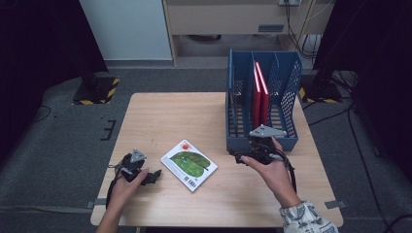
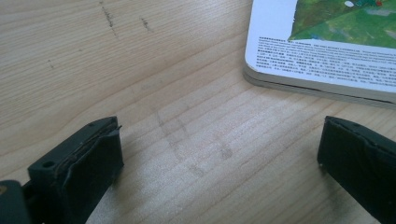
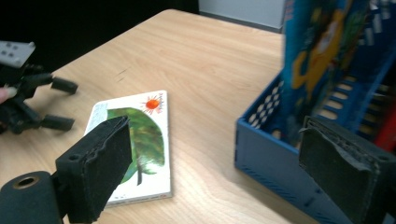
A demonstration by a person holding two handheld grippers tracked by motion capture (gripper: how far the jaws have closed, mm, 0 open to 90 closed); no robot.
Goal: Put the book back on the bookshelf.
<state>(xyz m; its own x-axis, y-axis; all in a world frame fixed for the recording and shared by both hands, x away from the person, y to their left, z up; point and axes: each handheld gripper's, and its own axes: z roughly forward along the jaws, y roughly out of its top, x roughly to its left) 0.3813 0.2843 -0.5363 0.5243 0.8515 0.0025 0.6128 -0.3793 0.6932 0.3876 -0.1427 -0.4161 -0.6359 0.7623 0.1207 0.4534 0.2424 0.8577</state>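
Thin picture book w/ green leaf cover — flat on table, askew, btwn both hands.

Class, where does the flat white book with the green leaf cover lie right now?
In the high view, the white leaf-cover book lies flat on the wooden table, between the left gripper and the blue rack.

One blue file rack, two red books in it, one picture book on one wooden table, two grippers
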